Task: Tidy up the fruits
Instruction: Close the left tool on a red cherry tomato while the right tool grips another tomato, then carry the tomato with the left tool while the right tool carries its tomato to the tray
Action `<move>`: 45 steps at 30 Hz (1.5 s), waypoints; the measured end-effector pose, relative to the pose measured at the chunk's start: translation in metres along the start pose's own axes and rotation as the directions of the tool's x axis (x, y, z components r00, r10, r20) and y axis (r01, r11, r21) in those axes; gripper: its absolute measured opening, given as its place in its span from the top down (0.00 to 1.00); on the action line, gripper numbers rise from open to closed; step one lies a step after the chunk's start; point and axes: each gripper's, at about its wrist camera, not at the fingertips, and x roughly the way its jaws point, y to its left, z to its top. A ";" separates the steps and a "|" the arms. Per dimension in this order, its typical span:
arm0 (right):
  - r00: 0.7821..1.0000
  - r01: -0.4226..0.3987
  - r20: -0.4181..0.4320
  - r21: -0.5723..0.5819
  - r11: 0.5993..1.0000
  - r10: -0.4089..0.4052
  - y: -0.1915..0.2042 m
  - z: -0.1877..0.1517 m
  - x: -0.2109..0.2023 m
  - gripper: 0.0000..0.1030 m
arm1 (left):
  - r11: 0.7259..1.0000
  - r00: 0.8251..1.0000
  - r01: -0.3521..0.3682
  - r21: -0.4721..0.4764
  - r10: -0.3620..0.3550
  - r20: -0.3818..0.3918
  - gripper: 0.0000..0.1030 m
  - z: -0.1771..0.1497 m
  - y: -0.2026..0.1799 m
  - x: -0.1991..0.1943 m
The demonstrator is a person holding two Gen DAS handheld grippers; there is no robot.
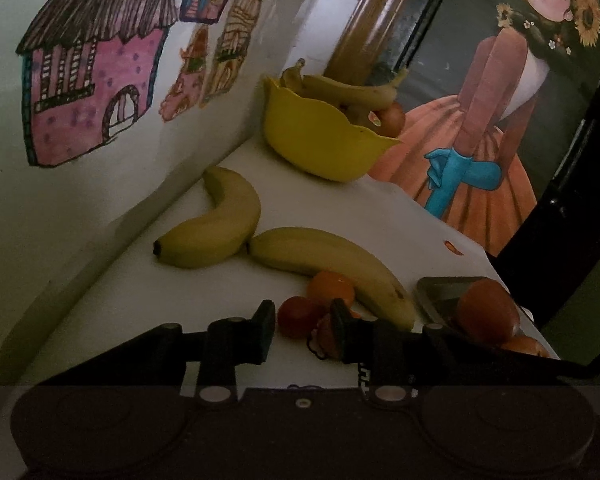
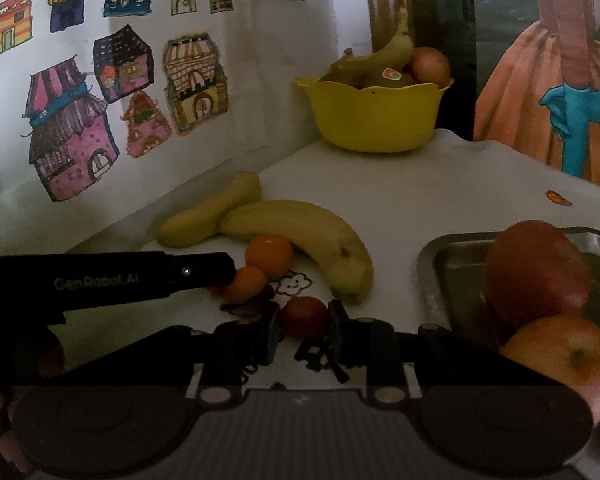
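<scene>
Right tool [image 2: 303, 330] is low over the tabletop [image 2: 440, 184], its two fingers parted with a small red fruit [image 2: 304, 315] sitting right between the tips; whether the pads actually touch it, I cannot tell. In the left wrist view the left tool [image 1: 303, 330] also has its fingers spread, nothing held, and that same red fruit [image 1: 298, 316] lies in the gap, toward the left finger's tip.

Just beyond the red fruit, two small oranges: one [image 2: 269, 255] tucked against the near banana [image 2: 300, 236], the other [image 2: 246, 284] beside the black body of the left tool, which reaches in from the left of the right wrist view. A second banana [image 2: 208, 212] lies behind, its end touching the first, close to the wall with the painted houses [image 2: 72, 140].

To the right, a metal tray [image 2: 452, 256] carries a big red apple [image 2: 538, 268] and an orange [image 2: 564, 354], the two touching.

Far back, well apart from both tools, a yellow bowl [image 2: 376, 120] stands on the tabletop holding bananas and round fruit.
</scene>
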 end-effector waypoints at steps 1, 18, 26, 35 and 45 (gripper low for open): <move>1.000 0.001 0.001 0.003 1.000 -0.001 -0.001 0.000 -0.001 0.72 | 1.000 1.000 0.001 -0.002 -0.001 -0.001 0.69 0.000 0.000 0.000; 1.000 -0.007 0.004 0.026 1.000 0.007 -0.007 -0.003 -0.005 0.72 | 1.000 1.000 -0.018 -0.002 0.018 -0.017 0.64 -0.001 0.002 0.001; 1.000 -0.007 0.006 0.029 1.000 0.007 -0.008 -0.003 -0.005 0.72 | 1.000 0.999 -0.026 -0.016 0.026 -0.025 0.77 0.000 0.007 0.002; 1.000 -0.008 0.009 0.034 0.999 0.008 -0.009 -0.003 -0.007 0.72 | 0.998 1.000 0.006 -0.062 -0.008 -0.029 0.77 -0.001 0.013 -0.002; 0.999 -0.023 0.044 0.059 0.998 0.020 -0.014 -0.005 -0.025 0.72 | 0.995 0.995 0.092 -0.028 -0.091 0.029 0.77 -0.004 0.005 -0.014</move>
